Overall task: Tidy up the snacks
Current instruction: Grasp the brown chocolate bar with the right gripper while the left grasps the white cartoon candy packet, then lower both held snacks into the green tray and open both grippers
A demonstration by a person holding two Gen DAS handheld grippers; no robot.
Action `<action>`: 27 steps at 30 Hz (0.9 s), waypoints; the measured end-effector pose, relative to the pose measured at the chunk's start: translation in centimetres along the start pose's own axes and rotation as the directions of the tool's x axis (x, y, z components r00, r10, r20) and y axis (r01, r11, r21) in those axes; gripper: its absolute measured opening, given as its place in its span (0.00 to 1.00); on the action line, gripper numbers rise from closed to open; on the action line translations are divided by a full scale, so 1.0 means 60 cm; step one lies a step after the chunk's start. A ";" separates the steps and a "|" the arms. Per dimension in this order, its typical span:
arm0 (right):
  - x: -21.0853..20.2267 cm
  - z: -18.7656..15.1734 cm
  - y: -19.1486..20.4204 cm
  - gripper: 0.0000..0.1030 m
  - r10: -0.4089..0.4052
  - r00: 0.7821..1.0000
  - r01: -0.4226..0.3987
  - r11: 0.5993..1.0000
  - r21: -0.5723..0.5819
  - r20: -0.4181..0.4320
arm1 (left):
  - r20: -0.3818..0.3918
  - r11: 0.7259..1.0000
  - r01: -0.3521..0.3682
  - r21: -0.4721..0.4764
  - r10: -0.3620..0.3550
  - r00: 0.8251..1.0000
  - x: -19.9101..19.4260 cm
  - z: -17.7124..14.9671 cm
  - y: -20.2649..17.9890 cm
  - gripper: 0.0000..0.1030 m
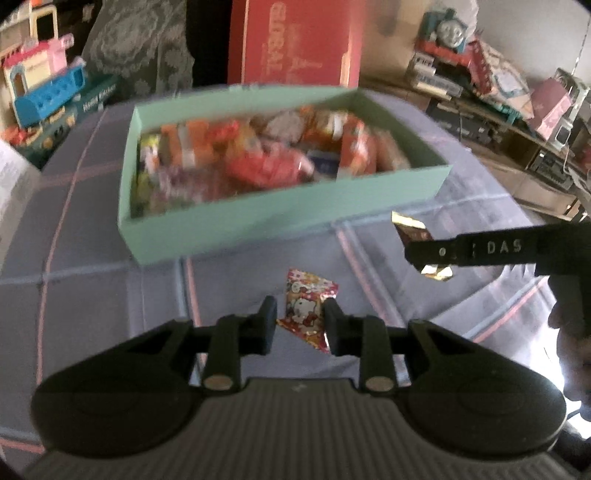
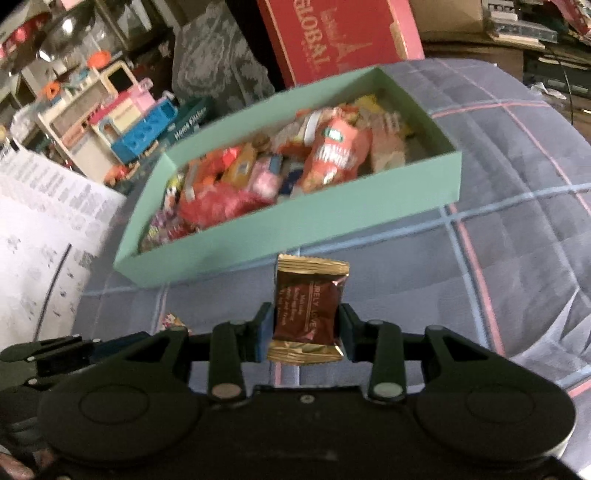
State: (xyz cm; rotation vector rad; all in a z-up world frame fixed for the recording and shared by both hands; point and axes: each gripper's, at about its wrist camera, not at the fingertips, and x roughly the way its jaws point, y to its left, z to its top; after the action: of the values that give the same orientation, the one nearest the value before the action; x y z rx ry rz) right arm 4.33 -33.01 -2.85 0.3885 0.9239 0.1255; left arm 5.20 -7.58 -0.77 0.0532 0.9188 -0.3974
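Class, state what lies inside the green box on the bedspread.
The green box holds a heap of mixed snack packets, mostly red and orange. Lower packets and the box floor are covered.

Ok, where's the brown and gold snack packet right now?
The brown and gold snack packet is clamped in the right tool, held above the checked cloth just short of the green box's near wall.

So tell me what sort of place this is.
Probably a lived-in home room, cluttered with belongings: a toy train and a plastic toy house sit beyond the quilted plaid cover, where the green snack box rests.
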 end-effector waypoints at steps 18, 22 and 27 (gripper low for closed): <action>-0.008 0.168 -0.002 0.36 0.041 0.987 -0.043 0.999 0.009 0.158 | 0.118 0.998 -0.057 -0.035 0.060 0.991 0.029 0.201 0.045 0.26; 0.016 0.200 0.003 0.36 0.036 0.987 -0.035 0.999 -0.006 0.154 | 0.111 0.997 -0.068 -0.043 0.072 0.991 0.063 0.231 0.057 0.26; 0.053 0.242 0.032 0.36 0.054 0.988 -0.049 0.998 -0.043 0.147 | 0.106 0.994 -0.085 -0.063 0.092 0.990 0.100 0.259 0.073 0.26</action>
State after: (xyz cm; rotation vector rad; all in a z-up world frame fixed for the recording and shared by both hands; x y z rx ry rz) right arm 17.94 -34.36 3.33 0.3805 0.7640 0.1595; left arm 21.87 -8.68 3.47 0.0186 0.8174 -0.2882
